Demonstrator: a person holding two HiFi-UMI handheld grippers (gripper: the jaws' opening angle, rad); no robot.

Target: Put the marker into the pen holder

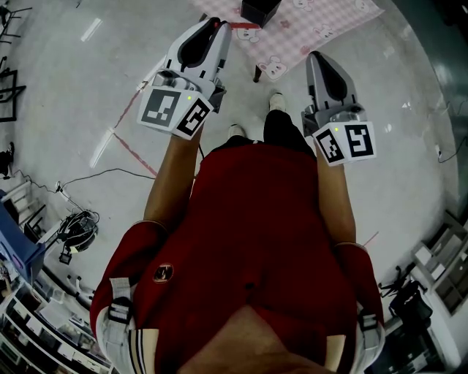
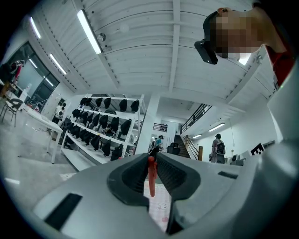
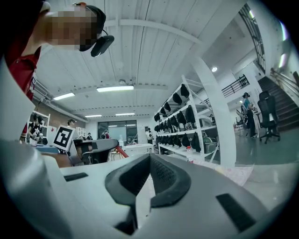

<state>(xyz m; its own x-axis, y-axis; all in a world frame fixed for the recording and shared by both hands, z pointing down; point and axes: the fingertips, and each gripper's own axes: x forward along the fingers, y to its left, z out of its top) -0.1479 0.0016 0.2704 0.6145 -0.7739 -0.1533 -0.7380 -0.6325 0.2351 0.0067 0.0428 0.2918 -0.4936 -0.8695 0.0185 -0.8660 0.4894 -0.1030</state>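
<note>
My left gripper [image 1: 219,25] is held up in front of the person and is shut on a thin red marker [image 2: 151,175], which stands upright between the pads. The marker's end [image 1: 245,25] pokes out past the tips toward a black container [image 1: 259,9], possibly the pen holder, on a pink patterned cloth [image 1: 322,22]. In the left gripper view the jaws [image 2: 152,158] press on the marker. My right gripper [image 1: 316,57] is raised beside it, its jaws [image 3: 149,157] shut with nothing between them. The right gripper view also catches the marker [image 3: 121,151].
The person's red shirt [image 1: 256,241] fills the lower head view. Red tape lines [image 1: 135,153] and cables [image 1: 77,226] lie on the grey floor at left. Shelves of black bags [image 2: 100,126], a white pillar [image 3: 215,116], stairs [image 3: 280,98] and distant people surround the area.
</note>
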